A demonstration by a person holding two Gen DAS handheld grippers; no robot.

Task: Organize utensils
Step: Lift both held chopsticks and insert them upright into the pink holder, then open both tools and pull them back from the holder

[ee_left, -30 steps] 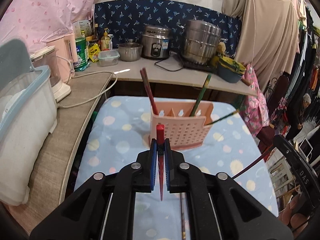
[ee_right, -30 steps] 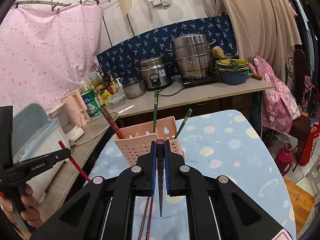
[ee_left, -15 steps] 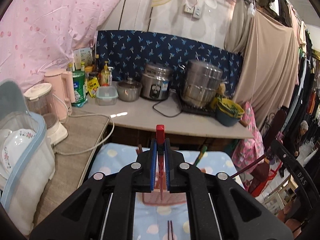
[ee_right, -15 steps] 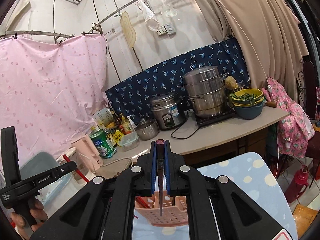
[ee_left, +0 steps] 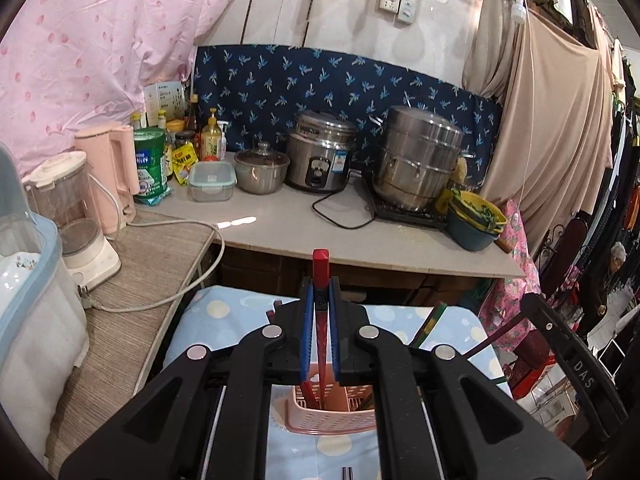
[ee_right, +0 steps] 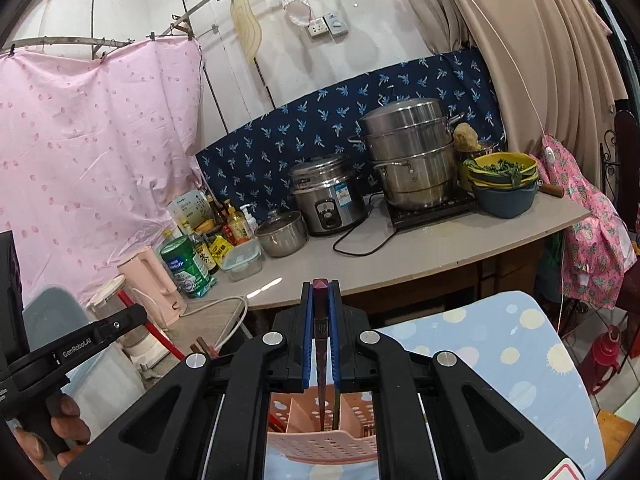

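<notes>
Two chopsticks, one per clamped tool [ee_left: 320, 312] [ee_right: 321, 320] (tips over pink caddy [ee_right: 320, 446]).

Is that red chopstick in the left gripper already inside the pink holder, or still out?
Partly in, it seems. The red chopstick stands upright, clamped in the left gripper, with its lower end dipping below the rim of the pink utensil holder.

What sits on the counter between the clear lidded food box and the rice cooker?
A small lidded steel pot, between food box and rice cooker; both wrist views show it.

Even, soft daylight; sharp focus, strong fisheye bending and dark vignetted corners.
</notes>
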